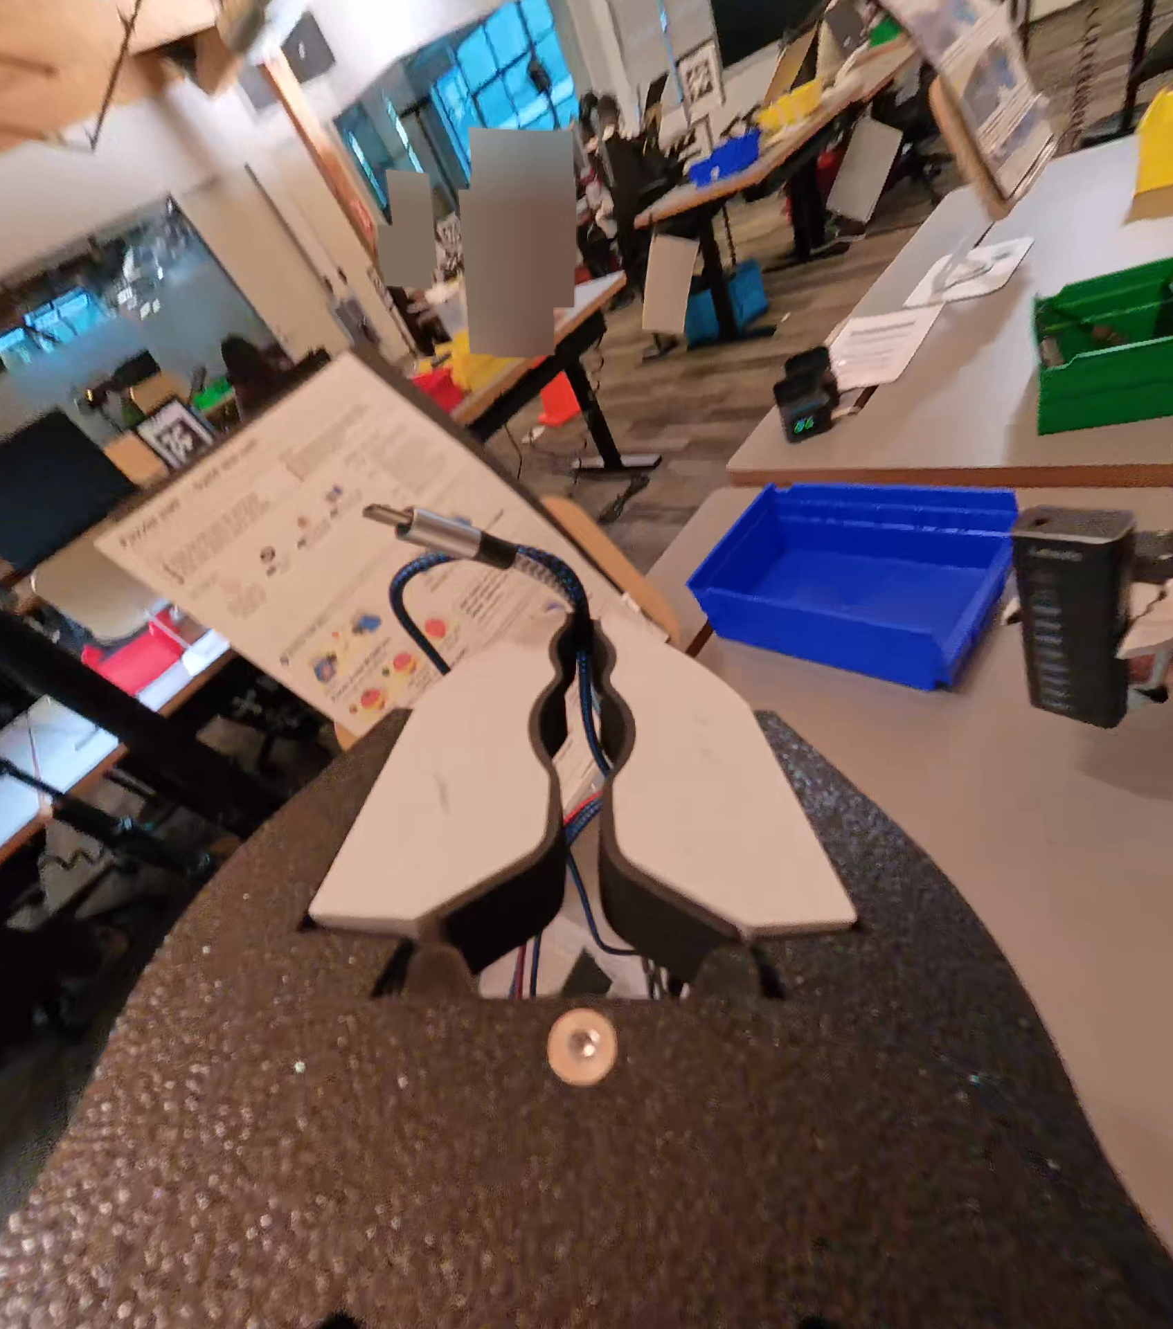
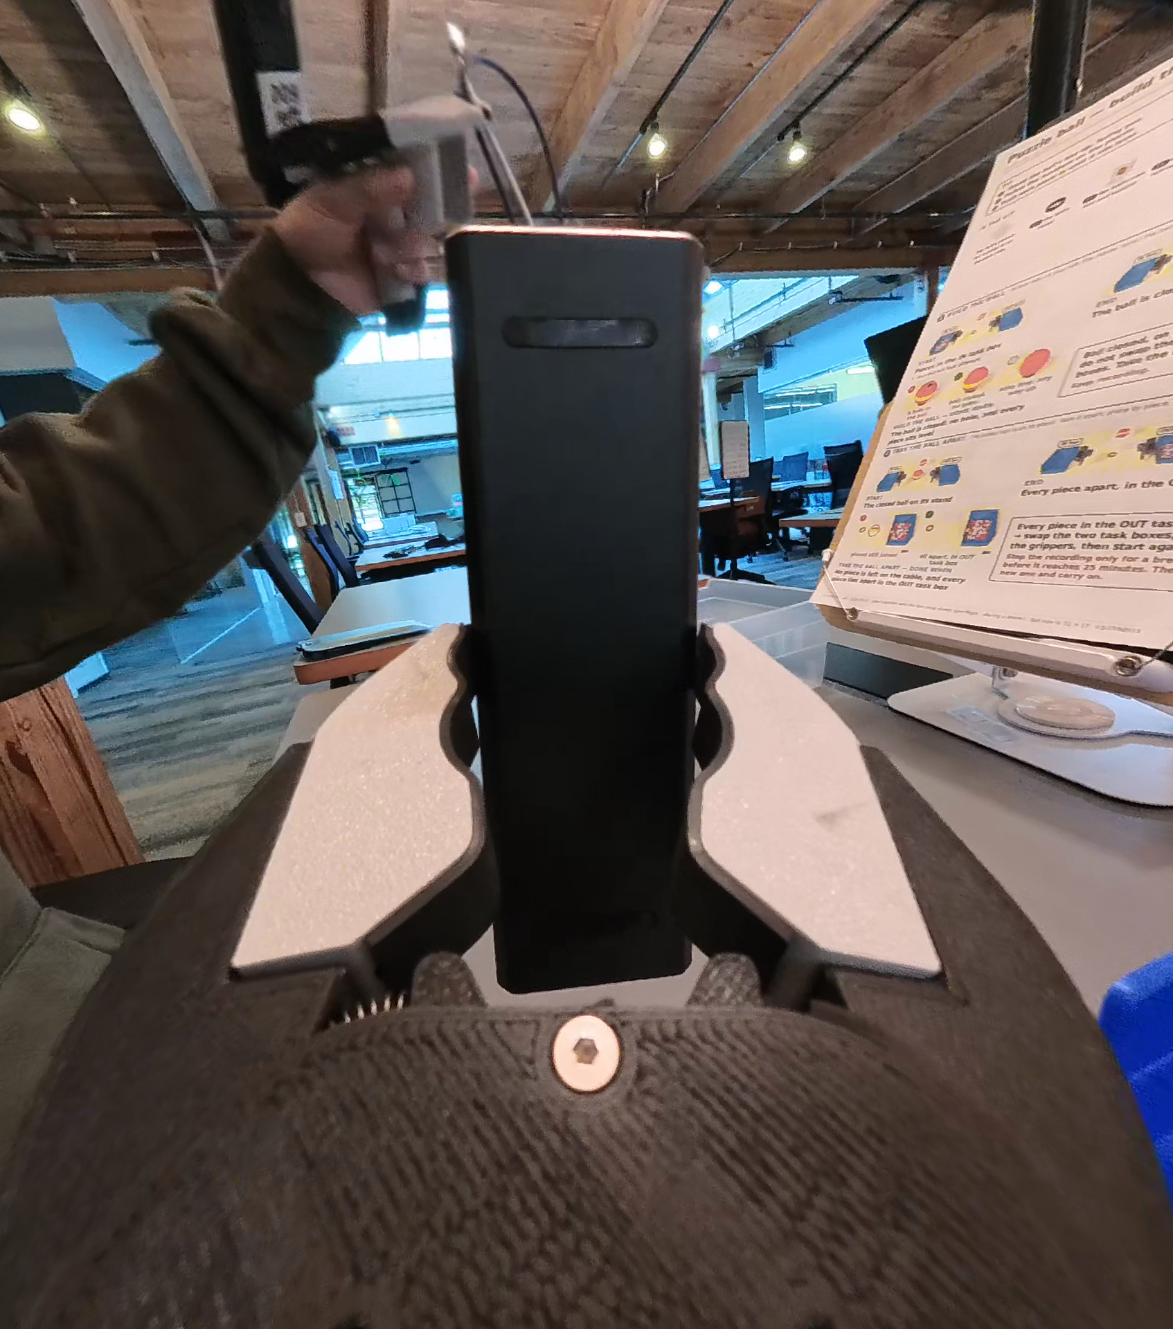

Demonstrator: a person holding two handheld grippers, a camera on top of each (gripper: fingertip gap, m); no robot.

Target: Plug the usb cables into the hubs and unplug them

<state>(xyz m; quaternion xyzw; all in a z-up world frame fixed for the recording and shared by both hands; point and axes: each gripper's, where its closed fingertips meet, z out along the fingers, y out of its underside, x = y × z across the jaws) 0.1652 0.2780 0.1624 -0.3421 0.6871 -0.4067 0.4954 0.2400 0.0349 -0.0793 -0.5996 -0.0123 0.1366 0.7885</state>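
Left gripper [image 1: 580, 647] pinched a braided blue cable [image 1: 573, 611], jaws nearly closed, silver plug [image 1: 436, 532] pointing 10 o'clock. Right gripper [image 2: 583, 661] clamped a matte black slab-shaped hub [image 2: 580, 575], jaws hub-wide, upright above grey table [image 1: 1001, 827]; smooth blue bin [image 1: 857, 575] at 2 o'clock

Blurred left gripper [image 2: 458, 93] behind hub [image 2: 580, 575]

Left gripper [image 1: 582, 651] pinches the cable [image 1: 573, 611] between its fingertips; the plug [image 1: 425, 531] stands clear above them, pointing left. Hub [image 2: 580, 575] sits upright between the right gripper [image 2: 582, 647] fingers, well right of the plug. Bin [image 1: 850, 582] lies on the table [image 1: 929, 827] between the two grippers. A sheet stand [image 2: 1044, 690] stands right of the hub.
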